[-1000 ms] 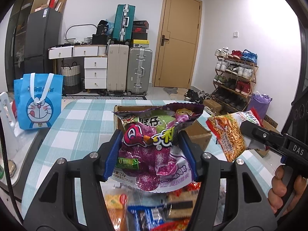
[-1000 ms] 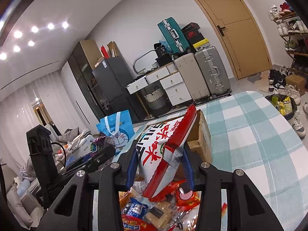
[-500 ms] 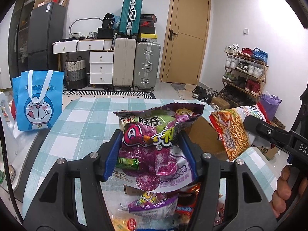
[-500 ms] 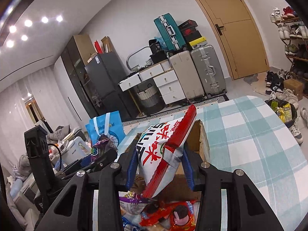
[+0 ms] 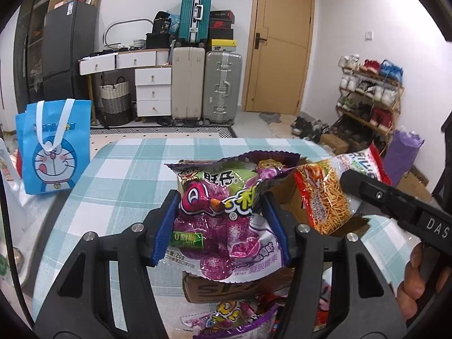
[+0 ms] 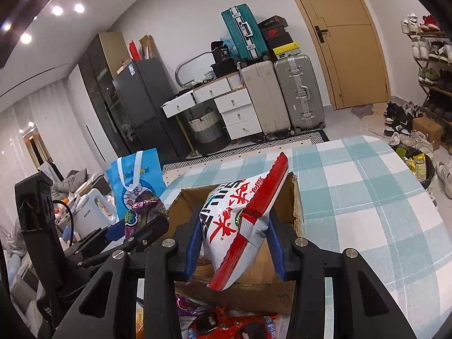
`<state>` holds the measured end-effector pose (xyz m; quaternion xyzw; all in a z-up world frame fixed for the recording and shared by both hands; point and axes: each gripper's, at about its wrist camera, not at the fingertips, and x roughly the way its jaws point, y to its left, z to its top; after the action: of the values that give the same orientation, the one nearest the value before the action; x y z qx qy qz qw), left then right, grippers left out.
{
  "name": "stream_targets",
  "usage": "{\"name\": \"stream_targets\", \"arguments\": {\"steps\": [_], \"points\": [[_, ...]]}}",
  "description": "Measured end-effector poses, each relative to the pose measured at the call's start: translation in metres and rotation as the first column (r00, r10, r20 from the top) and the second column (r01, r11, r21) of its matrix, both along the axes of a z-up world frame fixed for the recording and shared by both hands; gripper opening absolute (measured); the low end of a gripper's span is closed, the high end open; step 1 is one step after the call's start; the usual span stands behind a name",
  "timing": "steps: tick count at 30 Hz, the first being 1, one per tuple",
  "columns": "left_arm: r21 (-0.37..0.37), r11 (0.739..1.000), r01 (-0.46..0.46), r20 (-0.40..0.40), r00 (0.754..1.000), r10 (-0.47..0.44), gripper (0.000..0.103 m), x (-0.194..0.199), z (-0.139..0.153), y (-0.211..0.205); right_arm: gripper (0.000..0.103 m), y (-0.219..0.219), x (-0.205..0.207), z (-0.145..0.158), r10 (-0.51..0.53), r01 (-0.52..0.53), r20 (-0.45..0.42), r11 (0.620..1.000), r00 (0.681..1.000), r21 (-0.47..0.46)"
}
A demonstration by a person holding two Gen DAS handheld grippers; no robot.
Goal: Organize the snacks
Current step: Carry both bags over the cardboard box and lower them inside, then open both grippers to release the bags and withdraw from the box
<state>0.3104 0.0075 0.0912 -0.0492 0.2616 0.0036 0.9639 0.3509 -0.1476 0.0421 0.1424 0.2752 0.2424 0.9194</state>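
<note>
Hidden or cut off: cardboard box (image 6: 284,278) interior screened by the held packets in both views; loose snack packets (image 6: 226,326) on the counter cropped by the lower frame edge, their prints unreadable. Only fingertips of the person's right hand (image 5: 414,279) show, wrapped on the handle at the left-wrist view's edge.

Left tool (image 5: 221,224): raised above the near edge of the box, level, blue pads clenched on either side of the purple gummy packet (image 5: 226,220). Packet upright, glossy, crinkled, serrated top seal, green label lower left, "20g" legible.

Right tool (image 6: 233,244): beside the left one, over the open box, pads clenched on the red-and-white snack bag (image 6: 240,220). Bag tilted, red sealed edge running up to the right; its other face shows orange sticks in the left-wrist view.

Counter (image 6: 367,197): teal-and-white check cloth. Blue cartoon tote bag (image 5: 53,147) stands off its left edge.
</note>
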Motion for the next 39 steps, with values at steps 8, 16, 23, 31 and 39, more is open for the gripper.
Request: {"name": "stream_targets", "arguments": {"steps": [8,16,23,31,39], "points": [[0.021,1.000,0.003,-0.044,0.999,-0.002,0.056,0.017,-0.014,-0.006,0.041,0.011,0.015,-0.010,0.003,-0.004,-0.021,0.999,1.000,-0.039],[0.032,0.999,0.032,-0.062,0.998,-0.030,0.057,0.020,-0.017,-0.010,0.050,0.005,0.020,-0.020,-0.030,0.028,-0.057,0.999,0.998,-0.036],[0.018,0.998,0.058,-0.039,0.998,-0.057,0.086,-0.001,-0.008,-0.009,0.092,-0.019,-0.002,-0.011,-0.046,0.046,-0.024,0.999,0.999,0.011],[0.021,0.996,0.090,-0.053,0.995,-0.088,0.102,-0.045,-0.004,-0.012,0.102,-0.037,-0.039,-0.015,0.003,-0.004,-0.040,1.000,0.999,-0.027],[-0.011,0.995,0.099,-0.061,0.993,-0.100,0.102,-0.105,-0.016,0.003,0.102,-0.045,-0.081,-0.023,0.040,-0.045,-0.049,0.993,0.998,-0.109]]}}
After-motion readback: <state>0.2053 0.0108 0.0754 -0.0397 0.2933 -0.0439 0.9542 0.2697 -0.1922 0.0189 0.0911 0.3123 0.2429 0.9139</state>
